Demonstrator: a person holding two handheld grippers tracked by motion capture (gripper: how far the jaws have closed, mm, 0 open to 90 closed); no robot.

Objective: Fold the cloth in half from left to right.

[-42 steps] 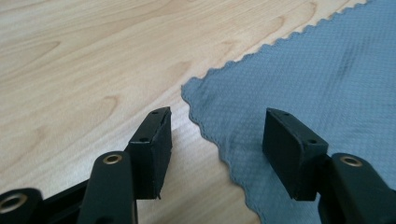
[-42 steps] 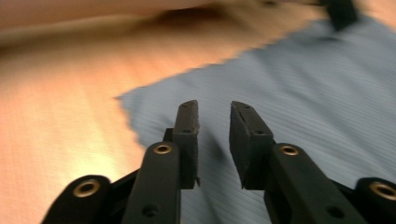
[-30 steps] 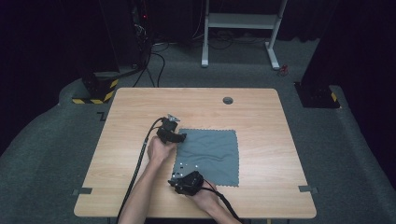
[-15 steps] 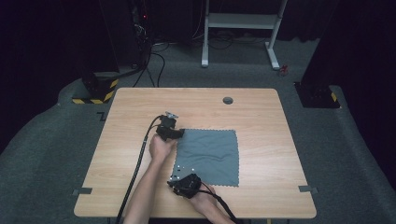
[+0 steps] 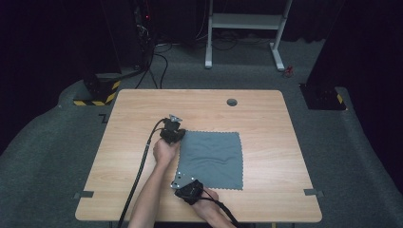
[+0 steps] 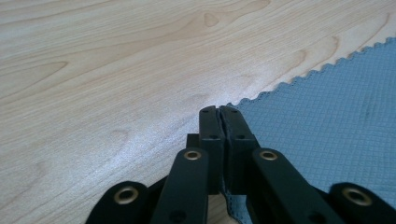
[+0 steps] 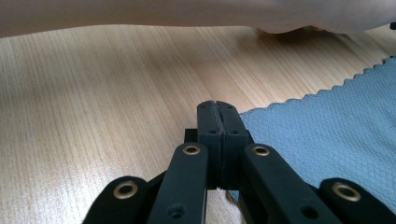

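Grey cloth [image 5: 211,159] flat, nearly square, edges parallel to table [image 5: 128,123], left gripper [image 5: 172,136] clamped on far-left corner, right gripper [image 5: 187,189] clamped on near-left corner, both just closed, forearms angled inward.

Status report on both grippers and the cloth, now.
Left gripper shut on far-left corner of the grey square cloth, jaws just closed. Right gripper shut on near-left corner. Cloth flat on wooden table. Nothing in the way.

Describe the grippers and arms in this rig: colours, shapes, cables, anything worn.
Both grippers are black. The left gripper and the right gripper each carry a grey three-cornered plate on top and trail a thick black cable toward the table's near edge. In the gripper views, each has two flat black jaws on linkage bars with brass-coloured pivot rings. The forearms are bare: no sleeves or gloves visible.
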